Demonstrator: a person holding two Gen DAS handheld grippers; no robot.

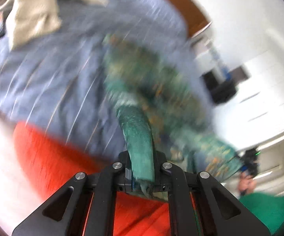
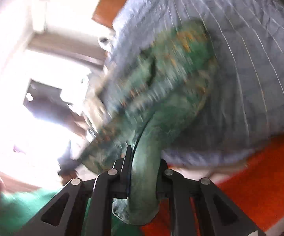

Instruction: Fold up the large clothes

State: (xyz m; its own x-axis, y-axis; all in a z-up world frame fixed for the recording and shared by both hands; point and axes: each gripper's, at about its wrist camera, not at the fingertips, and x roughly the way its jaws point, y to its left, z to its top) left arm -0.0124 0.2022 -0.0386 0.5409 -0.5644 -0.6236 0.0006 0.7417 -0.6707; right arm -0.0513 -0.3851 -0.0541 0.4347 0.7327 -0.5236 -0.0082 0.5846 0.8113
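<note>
Cloth fills both wrist views: we see a teal patterned garment (image 1: pixel 142 82) stretched above a blue striped bedsheet (image 1: pixel 43 74). Our left gripper (image 1: pixel 142 169) is clamped tight on a plain teal edge of it. Our right gripper (image 2: pixel 143 177) pinches a thicker rolled edge, jaws narrow. We note an orange cover (image 1: pixel 49 157) beneath, a beige cloth (image 1: pixel 33 13) farther up the bed. Both views are motion-blurred.
</note>
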